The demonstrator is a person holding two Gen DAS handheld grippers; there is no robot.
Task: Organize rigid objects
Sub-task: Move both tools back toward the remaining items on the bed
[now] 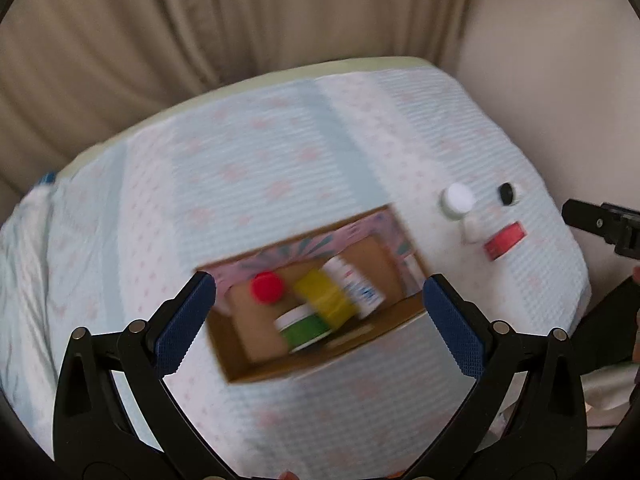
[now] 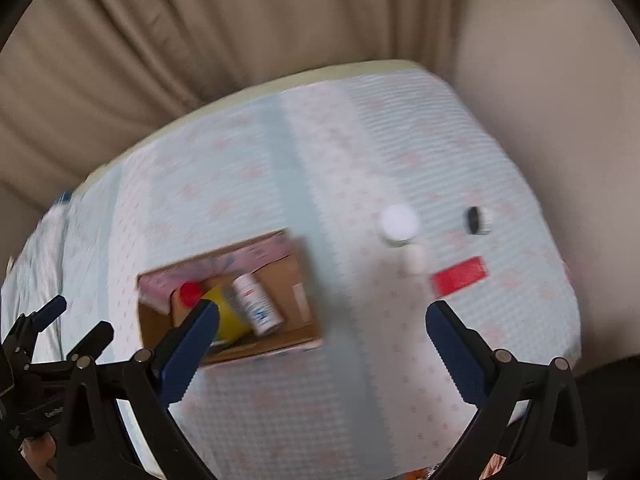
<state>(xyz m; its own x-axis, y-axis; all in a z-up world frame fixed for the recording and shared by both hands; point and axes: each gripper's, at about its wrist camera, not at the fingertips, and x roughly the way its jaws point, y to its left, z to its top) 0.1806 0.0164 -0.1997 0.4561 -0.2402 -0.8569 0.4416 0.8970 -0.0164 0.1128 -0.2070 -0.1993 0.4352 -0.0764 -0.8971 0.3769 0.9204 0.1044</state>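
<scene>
An open cardboard box point(image 1: 240, 364) point(image 2: 296, 304) lies on the cloth-covered table point(image 1: 280, 160). It holds a red-capped item point(image 1: 267, 287), a yellow jar point(image 1: 326, 296), a green jar with a white lid point(image 1: 304, 326) and a white bottle point(image 1: 354, 284) point(image 2: 258, 308). To its right on the cloth lie a white-lidded jar point(image 1: 458, 200) point(image 2: 400, 224), a small white piece point(image 1: 472, 230), a black-capped jar point(image 1: 507, 193) point(image 2: 477, 220) and a red lid point(image 1: 505, 240) point(image 2: 460, 276). My left gripper point(image 1: 320, 312) is open and empty above the box. My right gripper point(image 2: 322, 332) is open and empty, between the box and the loose items.
Beige curtains point(image 1: 200, 20) hang behind the table, and a beige wall point(image 1: 560, 80) stands on the right. The table's right edge drops off just beyond the loose items. The right gripper's tip point(image 1: 600, 222) shows at the right of the left wrist view.
</scene>
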